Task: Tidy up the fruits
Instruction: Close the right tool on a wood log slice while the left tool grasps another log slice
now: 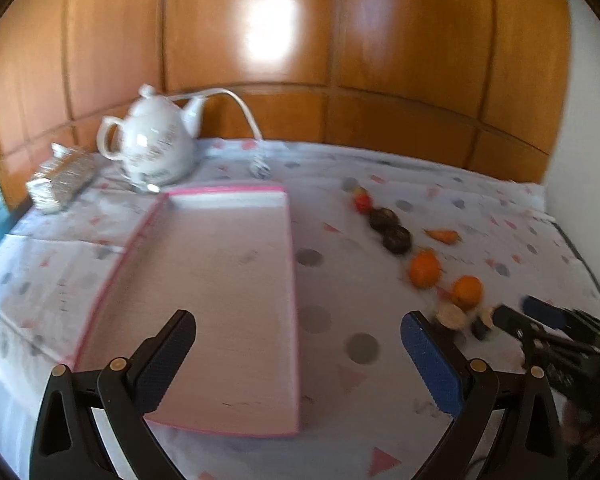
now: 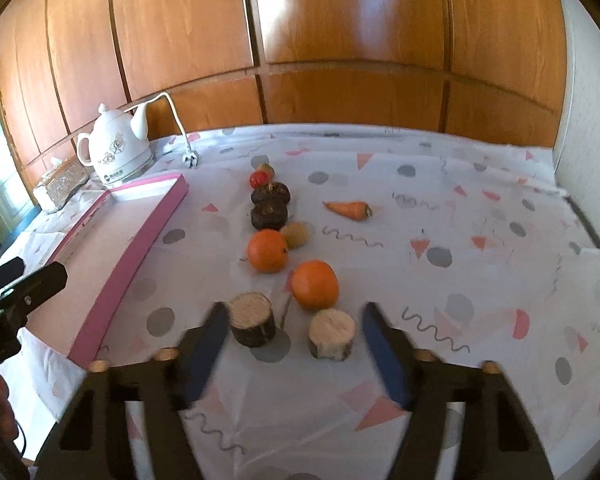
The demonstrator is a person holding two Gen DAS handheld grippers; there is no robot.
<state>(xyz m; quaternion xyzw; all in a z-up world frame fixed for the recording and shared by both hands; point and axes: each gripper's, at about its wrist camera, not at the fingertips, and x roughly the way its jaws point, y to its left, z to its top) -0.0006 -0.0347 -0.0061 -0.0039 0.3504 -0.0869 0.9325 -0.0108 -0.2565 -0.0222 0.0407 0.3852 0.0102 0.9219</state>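
Wood-panelled wall behind a table (image 2: 480,216) under patterned cloth. Right claw (image 2: 292,320): wide, empty, straddling two cut log rounds (image 2: 252,320), touching neither clearly. Left claw (image 1: 298,334): wide, empty, above the pink tray (image 1: 204,280). Oranges (image 2: 315,284), dark fruits (image 2: 269,216) and carrot (image 2: 350,210) lie right of the tray.

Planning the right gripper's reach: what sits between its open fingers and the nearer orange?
Two cut log pieces, left and right, lie before the right gripper, short of the orange; right wrist view.
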